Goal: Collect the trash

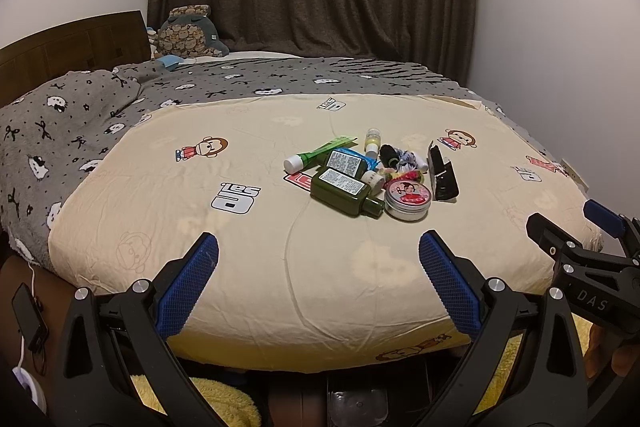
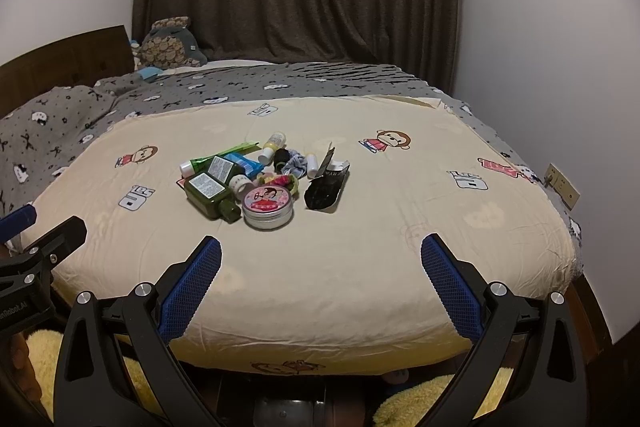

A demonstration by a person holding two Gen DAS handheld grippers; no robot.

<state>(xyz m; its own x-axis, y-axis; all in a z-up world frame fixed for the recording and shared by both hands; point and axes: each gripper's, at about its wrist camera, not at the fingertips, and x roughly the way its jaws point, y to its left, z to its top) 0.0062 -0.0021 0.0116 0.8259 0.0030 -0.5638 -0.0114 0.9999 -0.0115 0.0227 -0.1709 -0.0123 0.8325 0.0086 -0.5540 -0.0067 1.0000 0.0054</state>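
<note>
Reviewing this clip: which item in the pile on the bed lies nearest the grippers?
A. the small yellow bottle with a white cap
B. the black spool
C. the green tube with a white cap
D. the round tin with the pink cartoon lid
D: the round tin sits at the pile's near edge, beside the dark green bottle, with both open grippers short of it.

Only readable bits: "DAS" on my right gripper (image 1: 592,301) frame, and mirrored "e sa"-ish logos on the bedsheet (image 1: 236,197); bottle labels too tiny.
</note>
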